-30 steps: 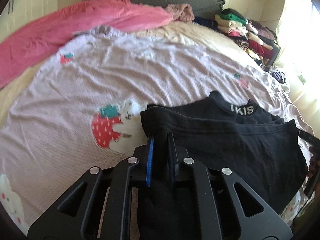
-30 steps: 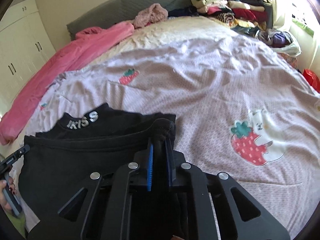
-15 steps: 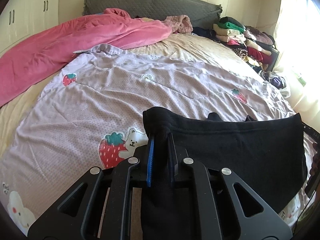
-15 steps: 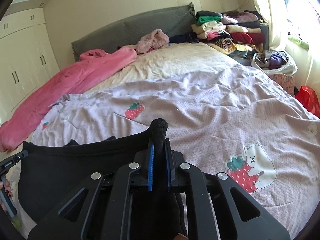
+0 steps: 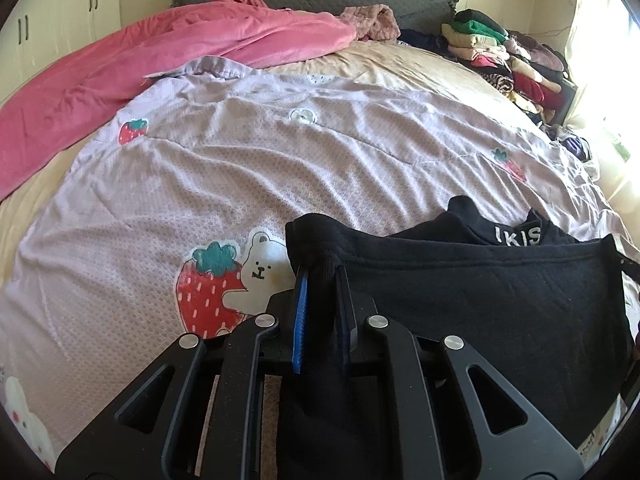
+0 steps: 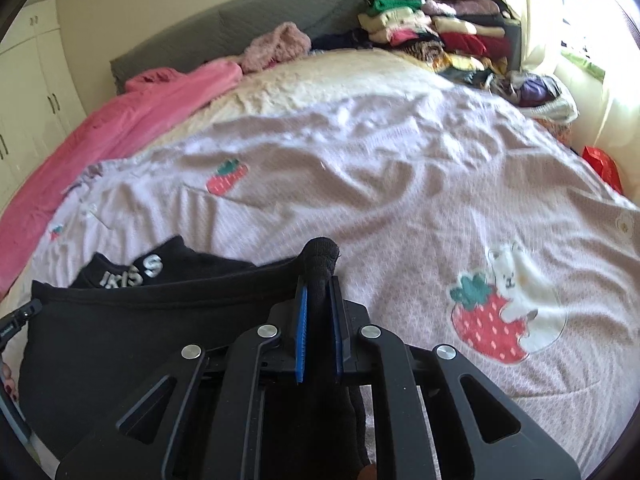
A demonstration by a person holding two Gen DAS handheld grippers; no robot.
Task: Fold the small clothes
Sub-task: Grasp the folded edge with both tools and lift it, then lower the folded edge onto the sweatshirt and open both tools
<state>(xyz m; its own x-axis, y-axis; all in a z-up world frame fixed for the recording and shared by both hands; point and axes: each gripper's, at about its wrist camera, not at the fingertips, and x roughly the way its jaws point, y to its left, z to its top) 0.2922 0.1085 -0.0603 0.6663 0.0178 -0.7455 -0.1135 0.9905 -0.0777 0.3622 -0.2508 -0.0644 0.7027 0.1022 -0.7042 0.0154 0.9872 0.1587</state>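
**Black top coming back down onto the bedspread**

Left wrist: the left gripper (image 5: 322,280) is pinching one corner of the black garment (image 5: 480,300), whose lettered collar is showing again.

Right wrist: the right gripper (image 6: 319,292) is clamping the opposite corner; the lifted edge is lowering over the lilac bedspread (image 6: 400,184), completing a fold.

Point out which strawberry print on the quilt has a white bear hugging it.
The big strawberry beside the left gripper; the farther small ones have no bear.
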